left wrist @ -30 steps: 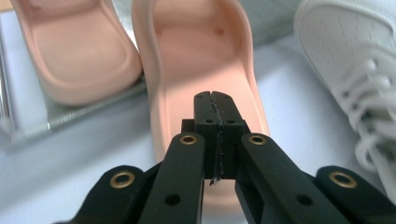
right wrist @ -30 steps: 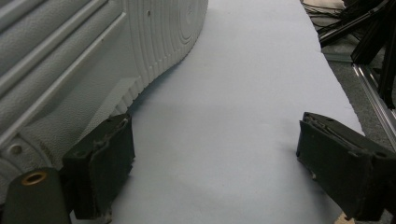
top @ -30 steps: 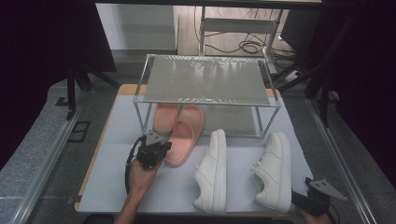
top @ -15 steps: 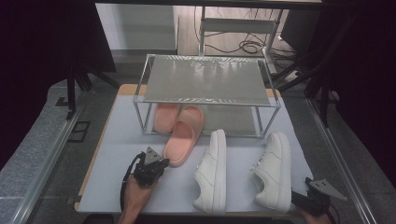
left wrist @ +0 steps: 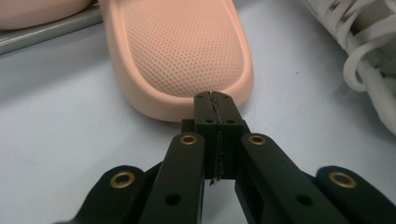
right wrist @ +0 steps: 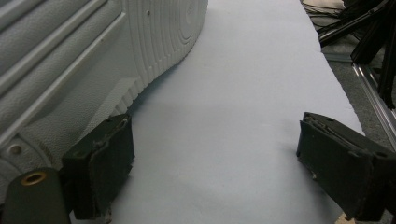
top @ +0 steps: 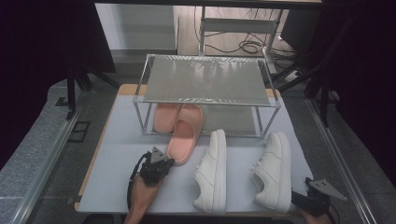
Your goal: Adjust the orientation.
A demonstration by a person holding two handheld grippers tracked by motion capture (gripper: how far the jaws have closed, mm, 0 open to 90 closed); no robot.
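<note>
pink slipper (top: 183, 139) lying on the white table (top: 116, 144), sole down, heel toward the person, toe end reaching under the front rail of the metal rack (top: 205, 83). second pink slipper (top: 163, 116) just beside it, fully under the rack. two white sneakers (top: 212, 170) to the right, near but apart.

left gripper (top: 164, 163) parked at the slipper's heel edge, jaws pressed fully together with nothing between them; in the left gripper view the closed tips (left wrist: 215, 100) sit right against the heel rim of the slipper (left wrist: 182, 56), touching or just short of it, hard to tell which. looks set for nudging or pushing the slipper forward under the rack rather than pinching it.

right gripper (top: 317, 196) resting at the near right corner of the table, jaws standing wide apart and holding nothing, one pad (right wrist: 100, 165) just beside the heel of the outer sneaker (right wrist: 93, 70).

handling, as a judgement: moulded foam, so probably very light, soft and springy, dimpled footbed giving some grip. likely to slide easily on the smooth sheet, and to pivot if pushed off centre. best taken by opening the jaws and pinching the thick heel rim or side wall, or the strap; not fragile, so a firm squeeze should do no harm. for a push, contact at mid-heel.
</note>
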